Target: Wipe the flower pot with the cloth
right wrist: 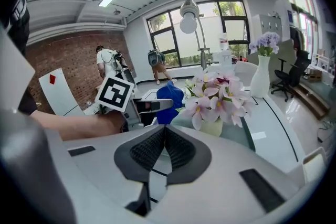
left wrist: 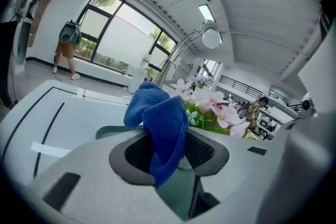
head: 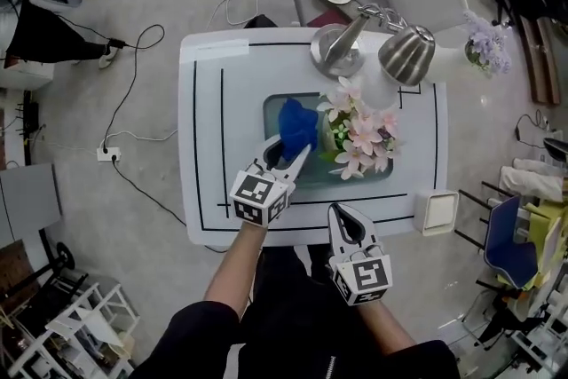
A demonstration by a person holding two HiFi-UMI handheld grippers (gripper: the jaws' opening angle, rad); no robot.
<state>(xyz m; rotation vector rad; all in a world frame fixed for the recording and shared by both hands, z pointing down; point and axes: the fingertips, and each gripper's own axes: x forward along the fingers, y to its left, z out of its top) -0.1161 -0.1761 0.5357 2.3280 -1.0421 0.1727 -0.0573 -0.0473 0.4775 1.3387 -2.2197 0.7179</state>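
Right hand-held gripper point(right wrist: 164, 134) sits closed, empty; left hand-held gripper point(head: 286, 159) clamps blue cloth point(left wrist: 164, 122).

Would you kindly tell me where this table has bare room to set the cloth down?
The widest bare patch is the table's left side, between its left edge and the green mat. The right end, past the flower pot, is narrower. Crowded: the back, under the lamp, and the mat around the pot and cloth.
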